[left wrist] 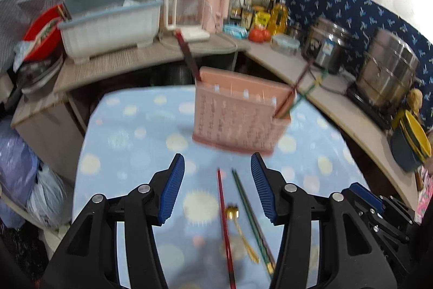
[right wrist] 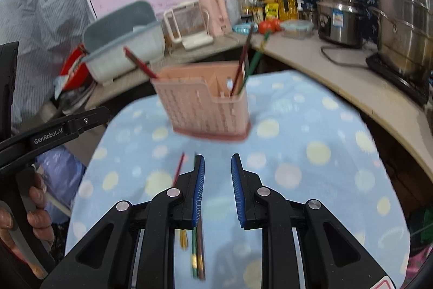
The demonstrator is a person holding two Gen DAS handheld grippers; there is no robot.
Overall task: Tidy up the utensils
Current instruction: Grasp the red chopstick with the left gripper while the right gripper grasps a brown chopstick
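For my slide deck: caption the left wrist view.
Open left gripper above chopsticks and gold spoon, facing pink holder.

Holder (left wrist: 235, 118): pink plastic, matt, perforated walls.
Tablecloth (left wrist: 135, 132): soft matt cloth, blue w/ pale dots.
Spoon (left wrist: 242, 230): gold metal, glossy.
Red chopstick (left wrist: 224, 224): lacquered, shiny.
Pads (left wrist: 173, 188): blue ribbed, rubbery-looking; gripper frames black matt plastic.
Pots (left wrist: 387, 77): brushed steel, reflective.
Counter (left wrist: 338, 104): pale wood-look, smooth.

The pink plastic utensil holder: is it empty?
No. The pink plastic utensil holder has chopsticks standing in it: a red one at one end, red and green ones at the other.
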